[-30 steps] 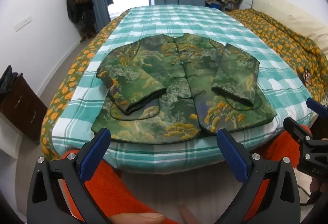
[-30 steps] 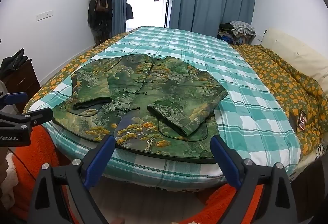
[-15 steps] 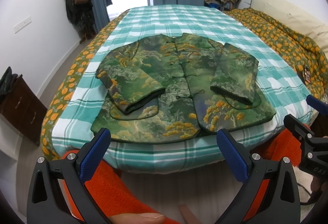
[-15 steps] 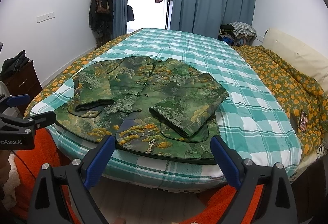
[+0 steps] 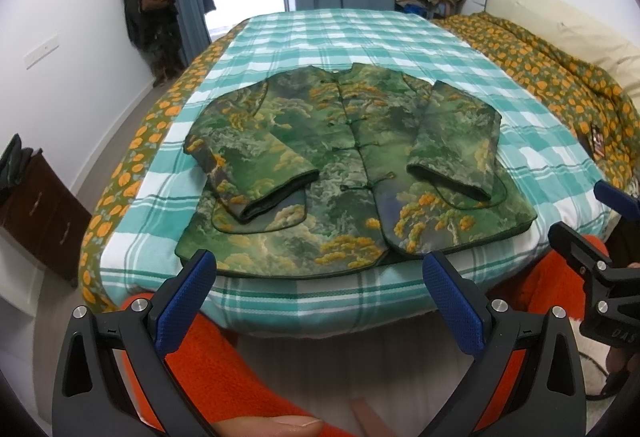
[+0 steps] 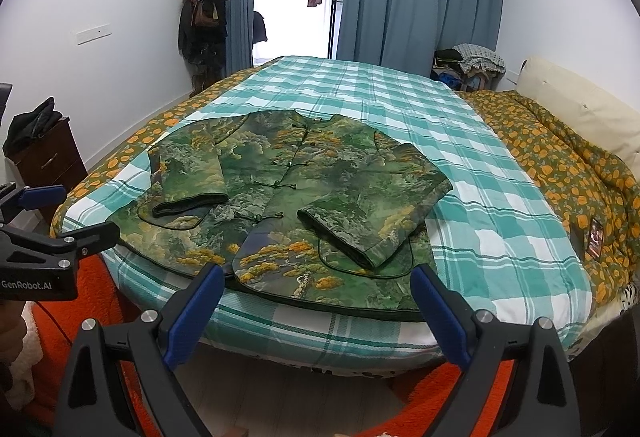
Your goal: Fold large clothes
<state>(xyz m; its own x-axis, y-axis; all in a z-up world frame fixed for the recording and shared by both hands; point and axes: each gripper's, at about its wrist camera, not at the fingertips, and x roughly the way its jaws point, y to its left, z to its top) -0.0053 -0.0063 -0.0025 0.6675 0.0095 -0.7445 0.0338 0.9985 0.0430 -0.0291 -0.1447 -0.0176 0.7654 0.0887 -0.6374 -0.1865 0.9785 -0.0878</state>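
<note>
A green and yellow patterned jacket (image 5: 352,173) (image 6: 296,205) lies flat on the bed, front side up and buttoned, with both sleeves folded inward over its body. My left gripper (image 5: 320,277) is open and held back from the bed's near edge, just short of the jacket's hem, with nothing between its blue pads. My right gripper (image 6: 316,289) is also open and empty, off the near edge by the jacket's right hem. Each gripper appears at the side of the other's view: the right one (image 5: 600,237), the left one (image 6: 60,225).
The bed carries a teal checked blanket (image 6: 400,109) over an orange-flowered quilt (image 6: 560,165). A dark dresser (image 5: 36,205) stands by the left wall. Orange sleeves (image 5: 224,373) of the person fill the foreground. Clothes are piled at the far right corner (image 6: 468,65).
Both grippers have drifted slightly, the view rising a little over the bed. The jacket has not moved and both grippers stay open.
</note>
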